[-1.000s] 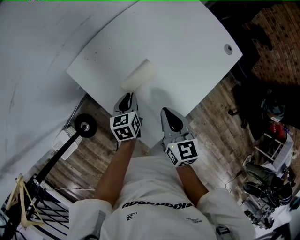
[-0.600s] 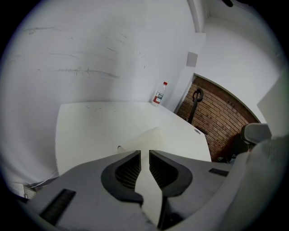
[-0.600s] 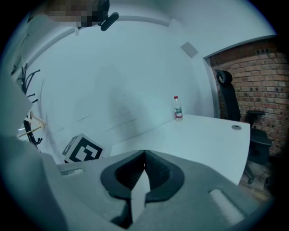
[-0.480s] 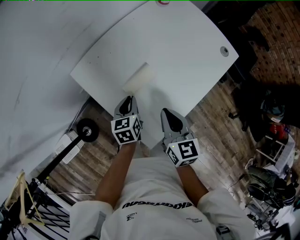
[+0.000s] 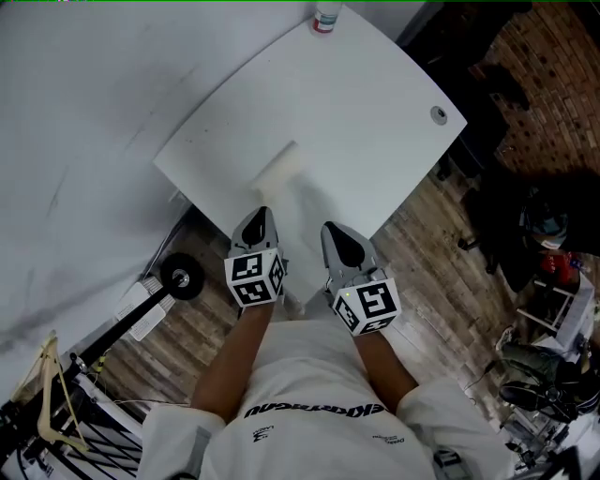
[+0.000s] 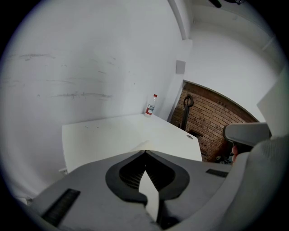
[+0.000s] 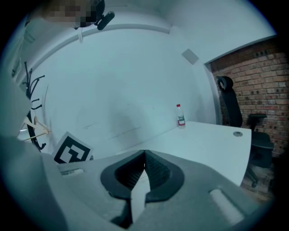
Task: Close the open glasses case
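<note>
A cream glasses case [image 5: 278,168] lies on the white table [image 5: 375,103], near its front edge; from the head view I cannot tell whether its lid is up. My left gripper [image 5: 255,217] hangs just short of the case, its jaws shut and empty. In the left gripper view the jaw tips [image 6: 145,151] meet, and a cream sliver of the case [image 6: 142,145] shows just beyond them. My right gripper [image 5: 337,232] hovers over the table's front edge to the right of the case, also shut on nothing, with tips together [image 7: 144,151].
A small plastic bottle [image 5: 325,18] [image 6: 151,104] [image 7: 180,116] stands at the table's far corner by the wall. A cable grommet [image 5: 438,114] sits near the right edge. Wooden floor, a wheeled stand [image 5: 181,277] at the left, an office chair [image 7: 228,106] and clutter at the right.
The head view has shifted so the table sits lower in the picture and the bottle has come into sight. Both grippers stay shut and near the front edge.
</note>
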